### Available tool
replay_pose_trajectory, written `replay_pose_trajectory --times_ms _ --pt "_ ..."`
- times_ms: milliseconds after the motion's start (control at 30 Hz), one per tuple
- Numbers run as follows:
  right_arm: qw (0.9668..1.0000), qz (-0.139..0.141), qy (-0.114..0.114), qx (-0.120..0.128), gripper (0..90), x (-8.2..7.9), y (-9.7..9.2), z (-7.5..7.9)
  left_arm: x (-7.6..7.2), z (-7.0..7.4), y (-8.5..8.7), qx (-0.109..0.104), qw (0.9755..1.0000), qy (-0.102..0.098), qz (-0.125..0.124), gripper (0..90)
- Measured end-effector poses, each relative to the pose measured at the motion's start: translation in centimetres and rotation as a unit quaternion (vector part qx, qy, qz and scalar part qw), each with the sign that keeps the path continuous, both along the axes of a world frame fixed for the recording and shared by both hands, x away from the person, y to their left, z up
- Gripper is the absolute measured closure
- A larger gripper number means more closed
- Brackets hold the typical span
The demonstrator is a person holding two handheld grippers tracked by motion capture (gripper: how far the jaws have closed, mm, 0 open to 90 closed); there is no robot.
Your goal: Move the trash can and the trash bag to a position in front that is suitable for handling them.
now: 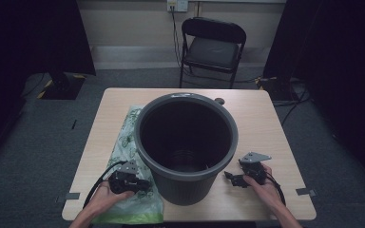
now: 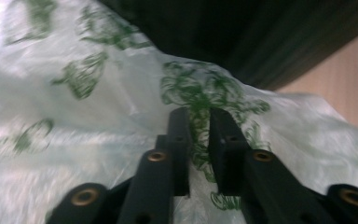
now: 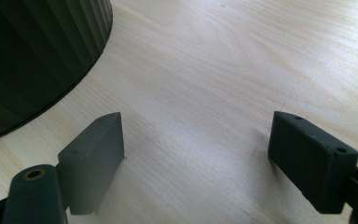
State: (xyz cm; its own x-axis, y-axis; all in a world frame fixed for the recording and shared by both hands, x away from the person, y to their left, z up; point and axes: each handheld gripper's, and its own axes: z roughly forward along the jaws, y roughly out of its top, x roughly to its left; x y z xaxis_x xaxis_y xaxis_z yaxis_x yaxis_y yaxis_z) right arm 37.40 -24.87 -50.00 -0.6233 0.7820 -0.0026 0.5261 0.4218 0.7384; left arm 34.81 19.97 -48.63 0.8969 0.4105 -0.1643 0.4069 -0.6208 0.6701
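Note:
A large dark grey bin (image 1: 186, 186) stands upright in the middle of the wooden table (image 1: 261, 123). A clear plastic bag with green print (image 1: 125, 138) lies flat to the bin's left, partly under its side. My left gripper (image 1: 145, 184) rests on the bag's near end. In the left gripper view its jaws (image 2: 199, 116) stand almost together, pinching a raised fold of the bag (image 2: 98, 121), with the bin's wall (image 2: 242, 37) behind. My right gripper (image 1: 229, 176) lies on the table right of the bin, pointing at it. It is open (image 3: 196, 135) with only bare wood between its fingers, beside the ribbed bin wall (image 3: 37, 56).
A black folding chair (image 1: 212, 47) stands beyond the table's far edge. Cables run over the grey floor behind it. A small round dark spot (image 1: 219, 100) sits on the table behind the bin. Tape tabs mark the table's front corners.

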Motion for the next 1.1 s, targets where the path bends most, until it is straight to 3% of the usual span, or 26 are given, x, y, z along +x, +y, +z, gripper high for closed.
replay_pose_trajectory --times_ms 67,100,133,167,200,267,367,400,567,633,667,700,833,967,1000,1033,1100 --pt "1.0000 0.000 0.000 0.000 17.4 0.0 0.0 0.0 0.3 0.2 0.6 -0.019 0.9994 -0.010 0.026 72.8" --pt "1.0000 0.000 0.000 0.000 17.4 0.0 0.0 0.0 0.3 0.2 0.6 -0.019 0.9994 -0.010 0.026 70.9" --pt "1.0000 0.000 0.000 0.000 17.4 0.0 0.0 0.0 0.9 0.2 1.1 -0.013 0.9984 -0.022 0.050 70.7" --pt "1.0000 0.000 0.000 0.000 17.4 0.0 0.0 0.0 0.9 0.2 1.1 -0.013 0.9984 -0.022 0.050 69.6" --pt "1.0000 0.000 0.000 0.000 17.3 0.0 0.0 0.0 1.6 -0.1 1.4 -0.011 0.9974 -0.023 0.068 67.8" --pt "1.0000 0.000 0.000 0.000 17.2 0.0 0.0 0.0 1.9 -0.3 1.4 -0.002 0.9970 -0.029 0.071 67.9" --pt "1.0000 0.000 0.000 0.000 17.2 0.0 0.0 0.0 2.6 -0.5 1.6 -0.002 0.9955 -0.048 0.082 68.0" --pt "1.0000 0.000 0.001 0.000 17.1 0.0 0.0 0.0 3.0 -0.5 1.8 -0.005 0.9950 -0.046 0.088 68.0" --pt "1.0000 0.000 0.001 0.000 17.2 0.0 0.0 0.0 4.5 -0.8 2.2 0.007 0.9907 -0.085 0.106 68.1" --pt "1.0000 0.001 0.001 0.000 17.0 0.0 0.0 0.0 4.7 -0.8 2.1 0.002 0.9909 -0.076 0.111 68.1" --pt "1.0000 0.001 0.001 0.000 17.0 0.0 0.0 0.0 5.2 -0.9 2.2 -0.002 0.9889 -0.091 0.117 68.1" --pt "1.0000 0.001 0.001 0.000 16.9 0.0 0.0 0.0 5.3 -1.0 2.3 -0.006 0.9893 -0.086 0.117 68.1" --pt "1.0000 0.003 0.003 0.001 15.8 0.0 0.1 0.0 5.6 -1.1 2.6 -0.008 0.9870 -0.095 0.129 65.7" --pt "1.0000 0.001 0.003 0.000 15.7 0.0 0.1 0.0 5.5 -1.0 2.7 -0.009 0.9861 -0.085 0.143 55.5" --pt "1.0000 0.002 0.003 0.000 15.6 0.0 0.1 0.0 5.4 -0.7 2.8 -0.021 0.9841 -0.082 0.157 52.7" --pt "1.0000 0.002 0.003 0.000 15.6 0.0 0.1 0.0 5.4 -0.7 2.8 -0.021 0.9841 -0.082 0.157 50.8" --pt "1.0000 0.004 0.003 0.000 15.5 0.0 0.1 0.0 4.9 0.0 2.9 -0.044 0.9821 -0.077 0.166 48.3"
